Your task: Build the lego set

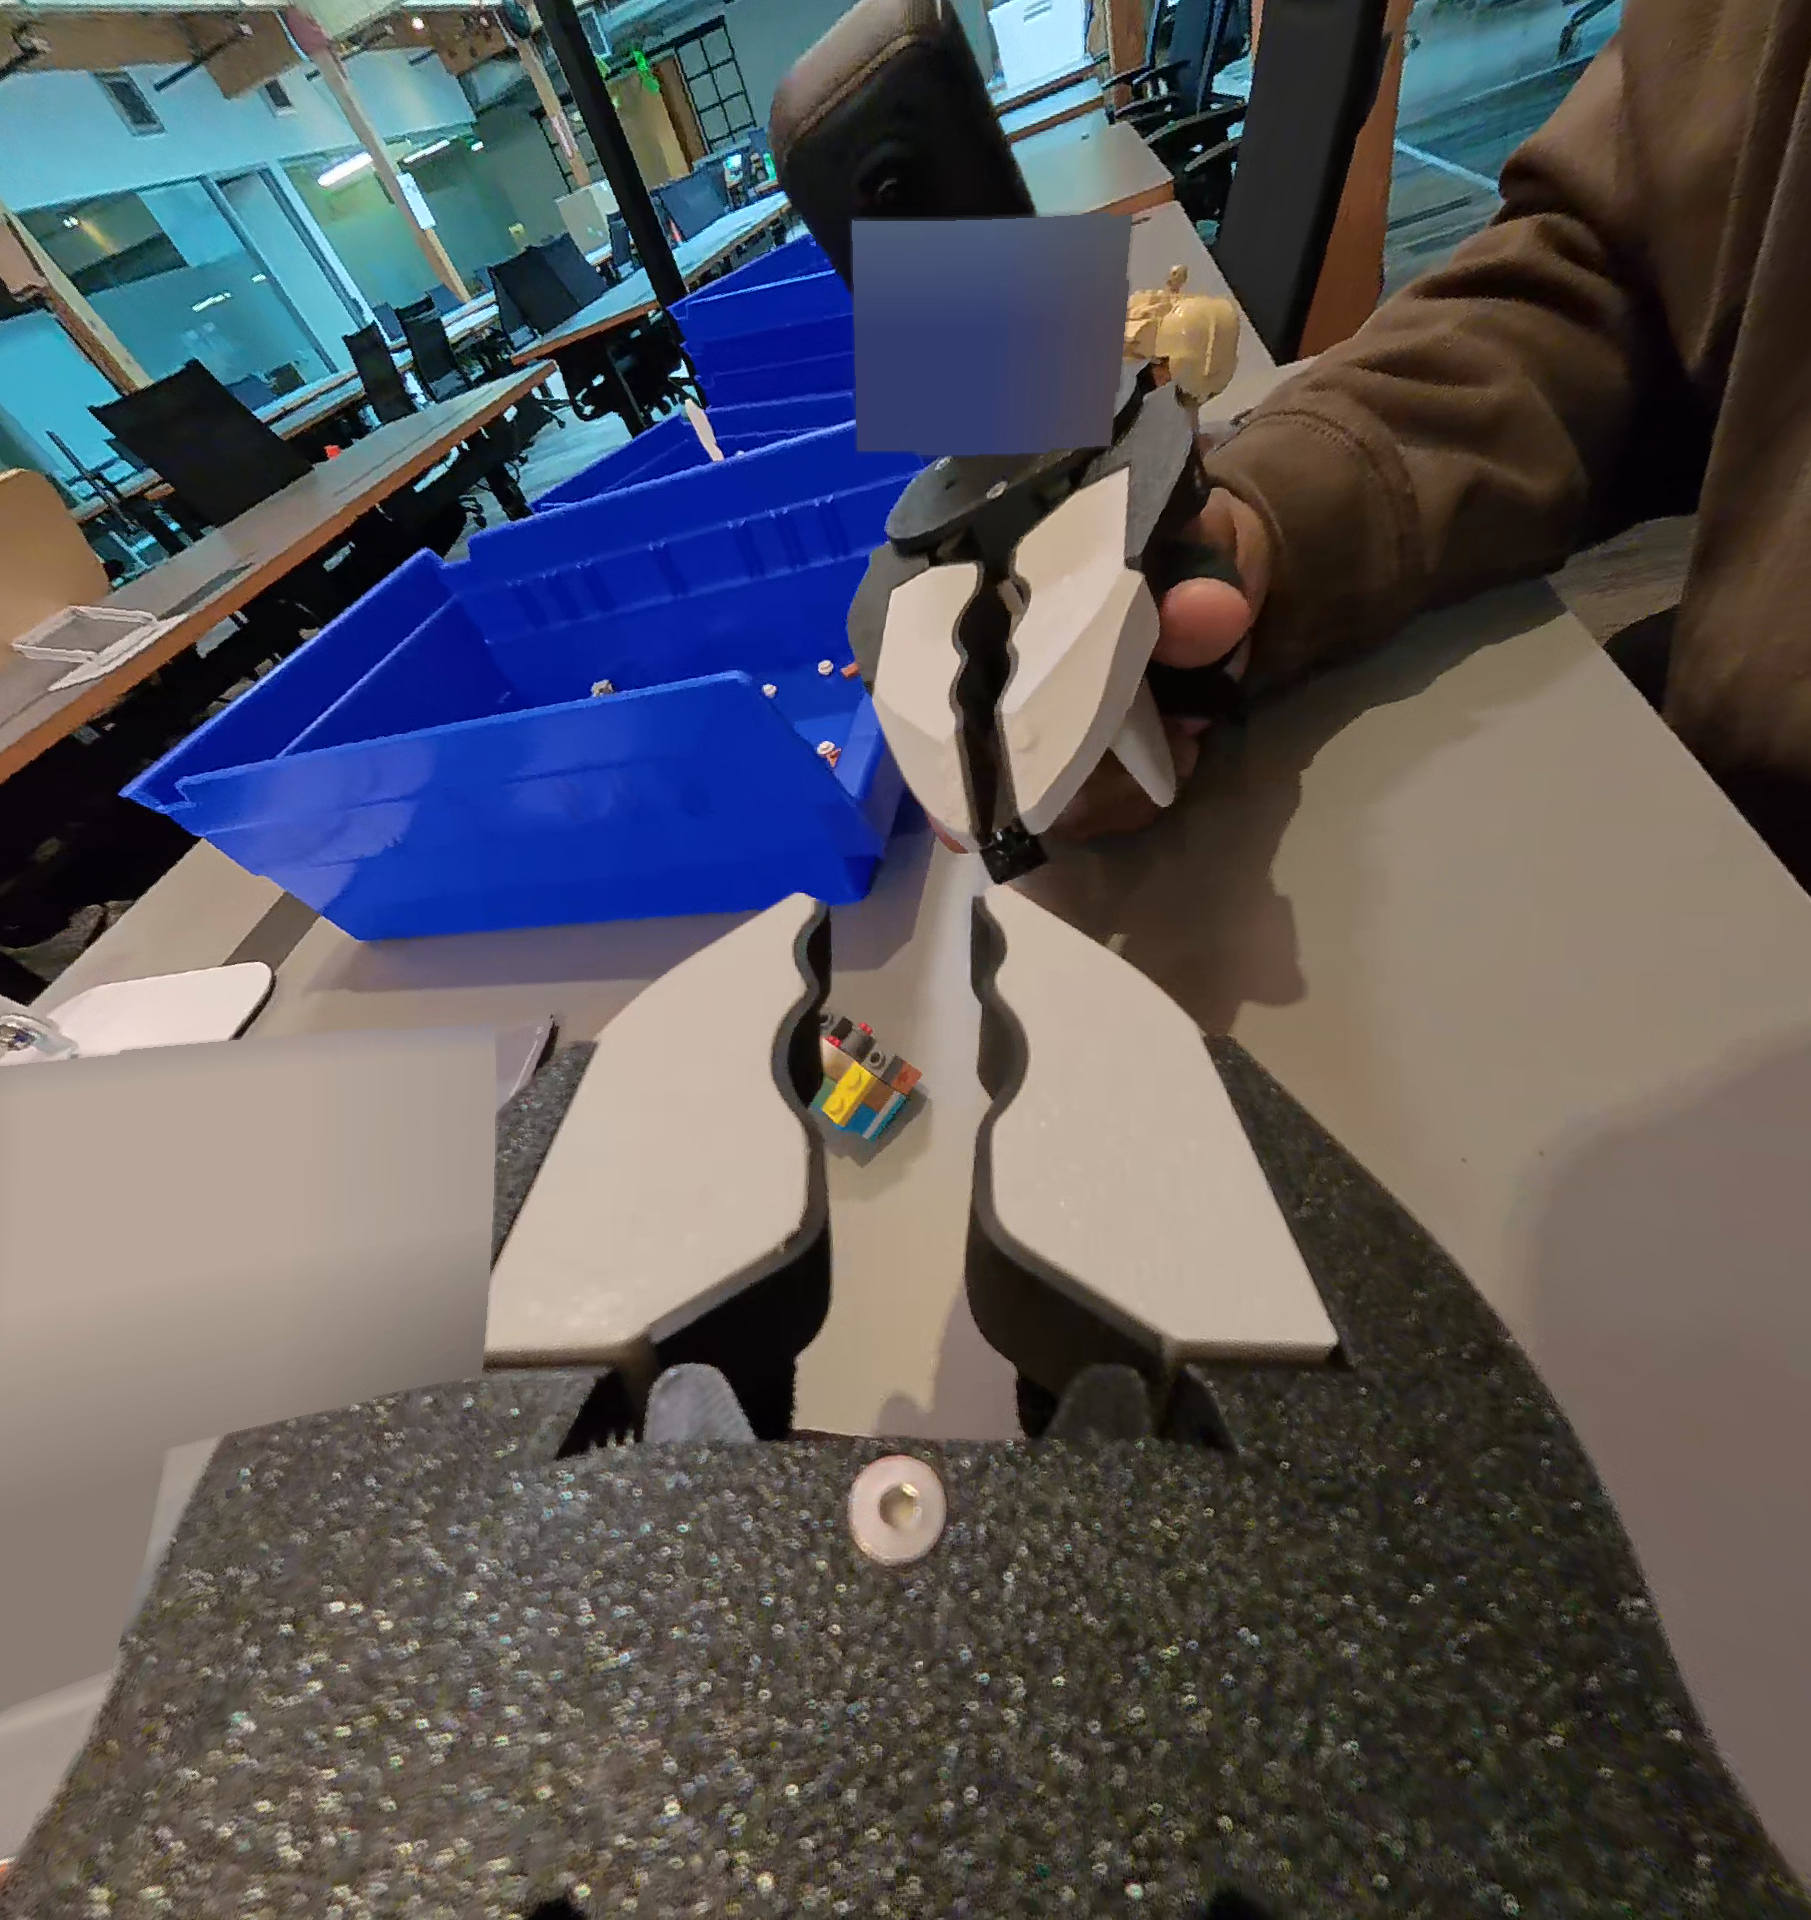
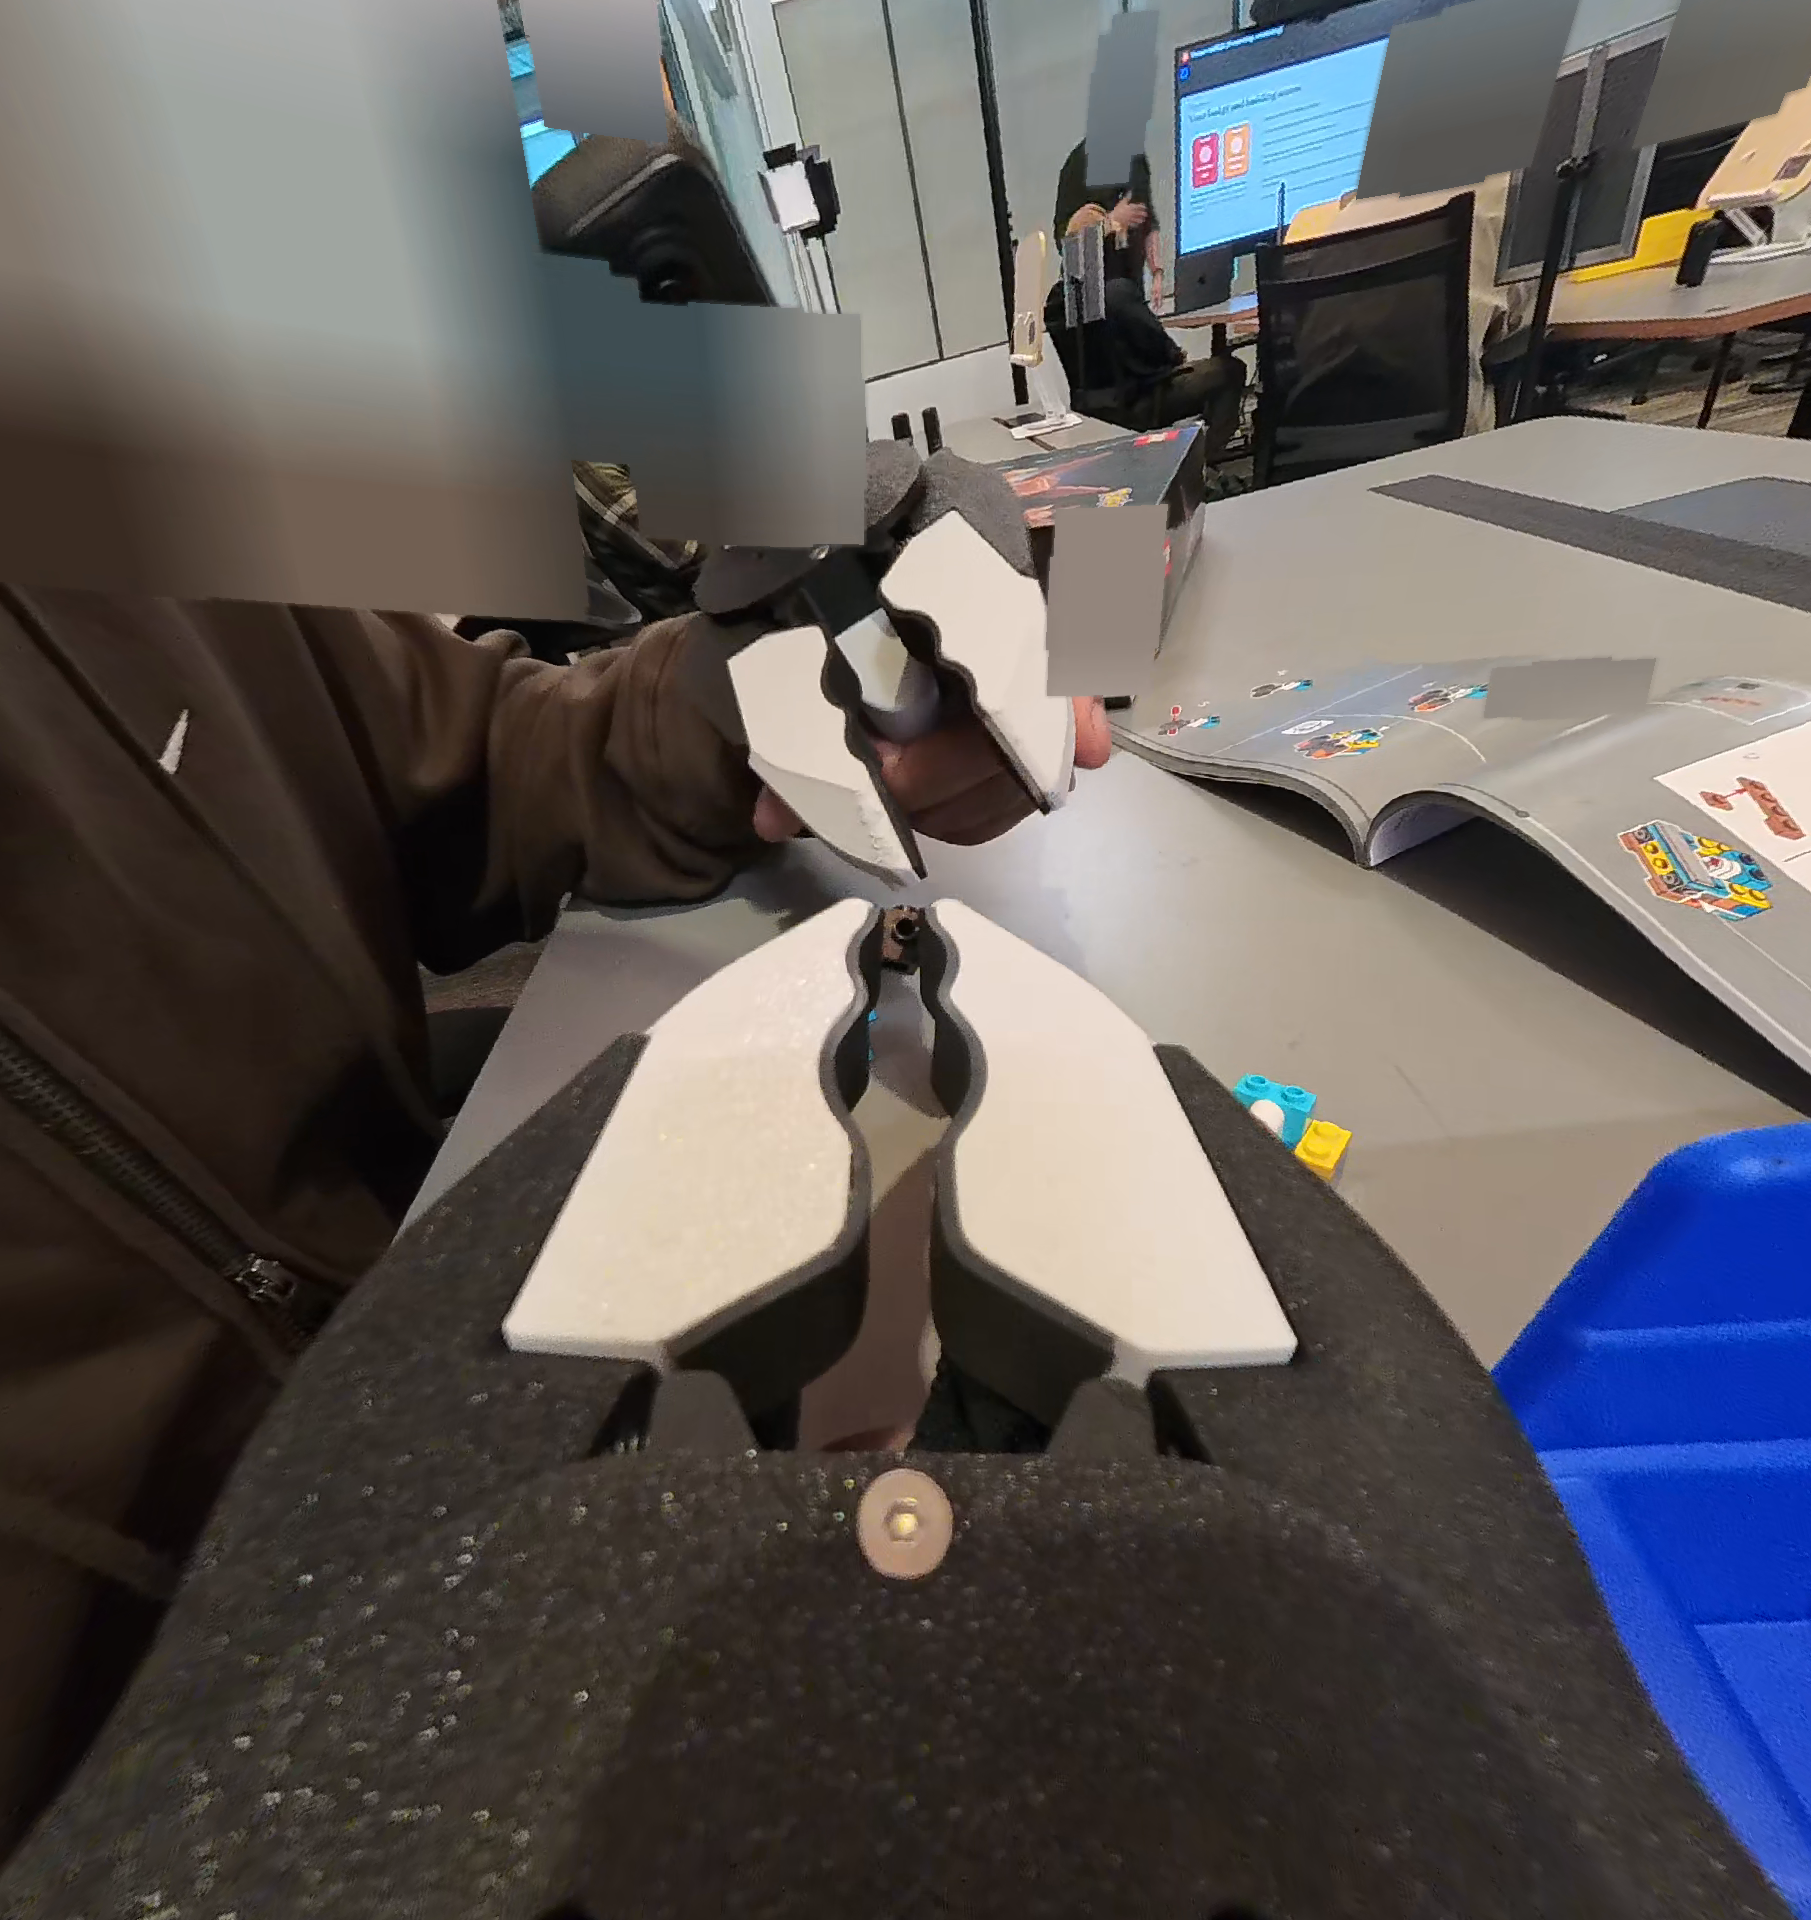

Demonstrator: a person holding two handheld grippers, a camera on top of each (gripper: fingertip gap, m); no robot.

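Left wrist view
My left claw (image 1: 901, 914): released, a clear gap between its fingers, nothing gripped.
Lego build (image 1: 865, 1081): a small cluster of yellow, blue, orange and dark bricks on the grey surface (image 1: 1400, 1039), seen in the gap between my fingers, close against the left one.
My right claw (image 1: 1000, 842): just ahead of my left tips, pointing down at them, clenched on a small dark brick (image 1: 1015, 854).
Blue bin (image 1: 527, 800): ahead and left of the claw, a few tiny pieces lying inside.
Hard to make out: the left edge of the build sits behind my left finger; I cannot tell the dark brick's exact shape.

Right wrist view
My right claw (image 2: 903, 920): clenched on the dark brick (image 2: 901, 928) at the very tips.
My left claw (image 2: 968, 831): straight ahead, tips nearly meeting mine, fingers spread.
Loose bricks (image 2: 1296, 1122): a cyan and a yellow one on the surface, right of my claw.
Instruction booklet (image 2: 1503, 769): lying open, ahead and right.
Cut off: the blue bin (image 2: 1711, 1403) runs out of frame at the right; my fingers hide most of the dark brick.
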